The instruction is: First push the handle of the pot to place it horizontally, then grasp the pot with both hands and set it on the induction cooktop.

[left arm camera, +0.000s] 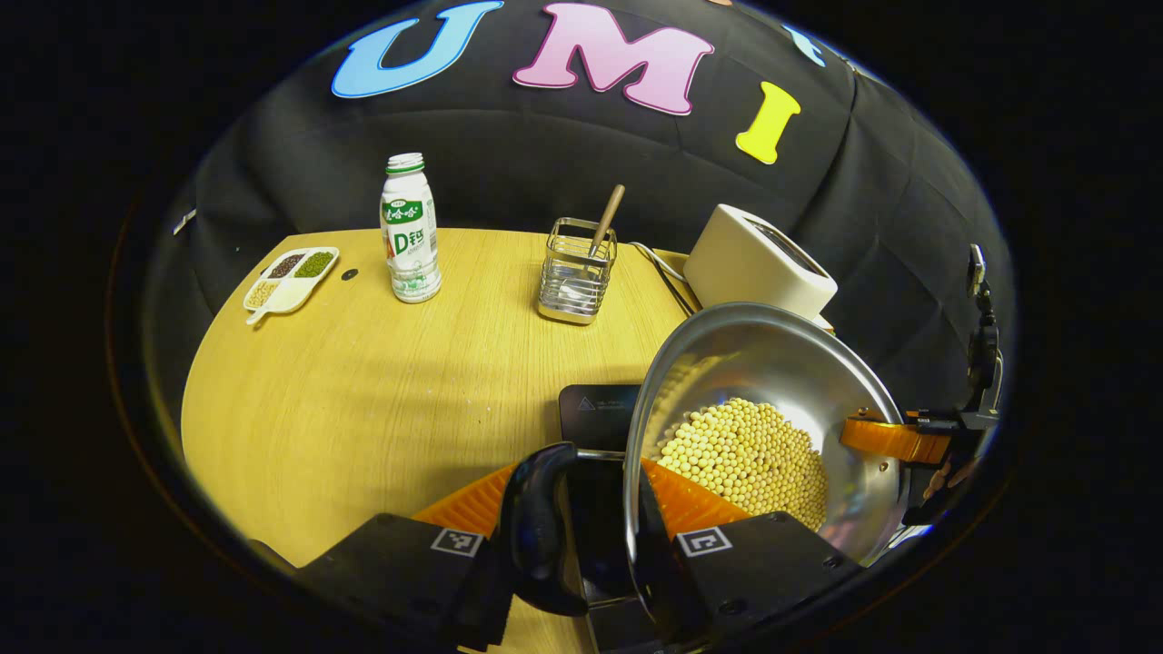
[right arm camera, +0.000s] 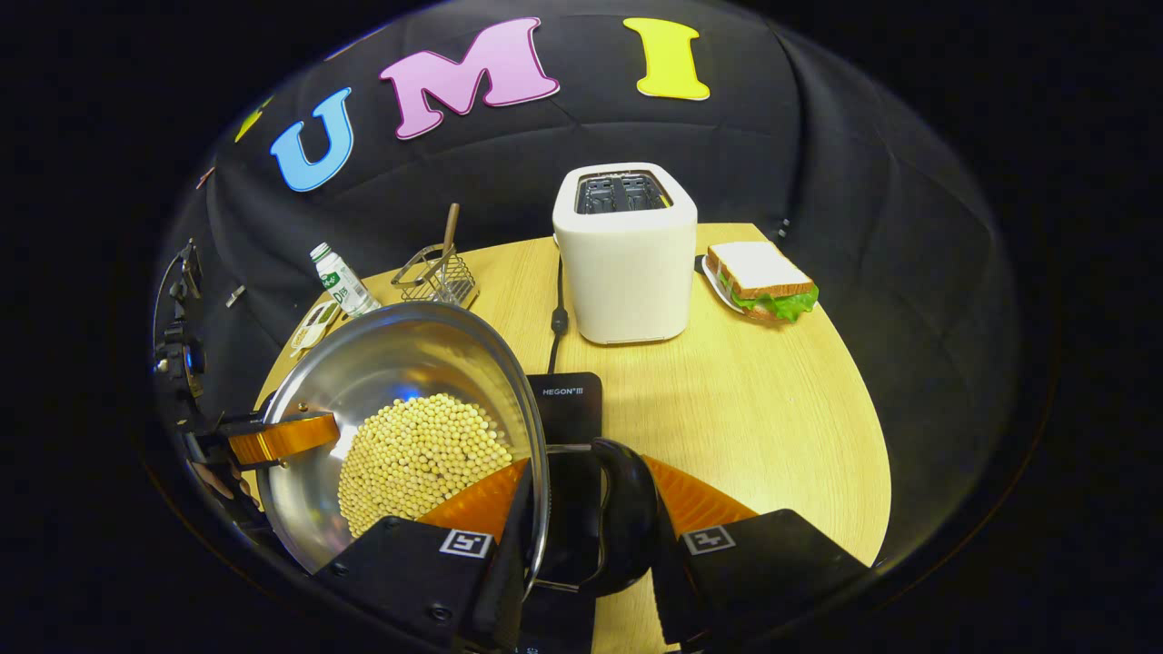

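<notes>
Pot [left arm camera: 772,363]: steel, shiny inside, looks held up off the bench [left arm camera: 363,409] between the two claws, tipped a bit toward each camera. In the right claw view it's at [right arm camera: 400,363].
What's in it: a heap of pale yellow beans [left arm camera: 750,454], piled toward the low side of the bowl, also at [right arm camera: 418,454].
Left claw [left arm camera: 581,509]: orange fingers narrowed down on the pot's black side handle [left arm camera: 541,518], one finger each side, so it's holding that handle. You can also spot this claw far off at the pot's left rim in the right claw view [right arm camera: 282,438].
Right claw [right arm camera: 581,504]: same deal on the opposite black handle [right arm camera: 627,509], fingers closed in on it and the rim. It shows from the other side at [left arm camera: 895,439], orange finger against the pot's far edge.
Cooktop [right arm camera: 568,404]: black slab lying on the bench right under/behind the pot's rim, mostly hidden by the pot; a corner peeks out at [left arm camera: 600,413].
Toaster [right arm camera: 625,254]: white, two slots, far side of the bench, cord running down toward the cooktop.
Sandwich [right arm camera: 761,282]: on a plate just right of the toaster, lettuce sticking out.
Wire basket [left arm camera: 575,271]: far middle, wooden-handled utensil standing in it.
Bottle [left arm camera: 410,232]: white with green cap, upright, left of the basket.
Snack tray [left arm camera: 291,277]: far left, little divided dish with different beans in its compartments.
</notes>
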`<action>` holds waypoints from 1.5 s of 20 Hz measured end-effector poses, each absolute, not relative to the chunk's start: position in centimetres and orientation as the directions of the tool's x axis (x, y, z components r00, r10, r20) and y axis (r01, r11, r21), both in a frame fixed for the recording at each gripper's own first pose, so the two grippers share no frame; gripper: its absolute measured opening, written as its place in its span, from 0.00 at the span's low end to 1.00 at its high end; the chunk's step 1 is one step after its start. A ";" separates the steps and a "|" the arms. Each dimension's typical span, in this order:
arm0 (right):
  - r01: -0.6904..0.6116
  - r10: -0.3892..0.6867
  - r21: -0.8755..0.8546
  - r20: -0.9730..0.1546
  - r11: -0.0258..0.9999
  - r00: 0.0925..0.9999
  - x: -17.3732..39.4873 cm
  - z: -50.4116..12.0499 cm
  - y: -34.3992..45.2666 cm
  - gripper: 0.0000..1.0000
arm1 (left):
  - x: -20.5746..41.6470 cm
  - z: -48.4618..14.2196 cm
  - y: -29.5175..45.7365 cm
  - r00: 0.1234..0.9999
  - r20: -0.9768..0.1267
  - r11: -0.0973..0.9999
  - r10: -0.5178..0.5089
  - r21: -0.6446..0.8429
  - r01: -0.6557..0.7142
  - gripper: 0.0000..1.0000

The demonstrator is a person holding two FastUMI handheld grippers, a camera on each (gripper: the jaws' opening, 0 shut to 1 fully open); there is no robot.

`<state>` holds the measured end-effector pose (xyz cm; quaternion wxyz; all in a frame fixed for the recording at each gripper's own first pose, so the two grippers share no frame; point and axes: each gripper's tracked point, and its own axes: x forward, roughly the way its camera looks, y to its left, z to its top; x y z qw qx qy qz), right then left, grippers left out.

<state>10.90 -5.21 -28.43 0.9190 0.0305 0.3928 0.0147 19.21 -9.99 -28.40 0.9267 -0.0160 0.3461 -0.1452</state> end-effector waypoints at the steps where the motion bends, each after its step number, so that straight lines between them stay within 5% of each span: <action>1: -0.004 0.052 0.068 -0.724 0.998 0.688 11.0 -28.7 -5.3 0.61 | 19.3 -28.6 -10.1 0.718 -0.638 0.958 -0.279 -0.128 0.257 0.63; 27: -0.024 0.078 0.087 -0.700 0.996 0.710 11.5 -30.4 -5.5 0.64 | 19.0 -30.9 -9.8 0.685 -0.692 0.973 -0.229 -0.134 0.190 0.69; 30: -0.020 0.068 0.075 -0.723 0.997 0.687 10.5 -30.6 -5.6 0.68 | 18.9 -29.6 -8.8 0.712 -0.686 0.981 -0.149 -0.010 0.195 0.82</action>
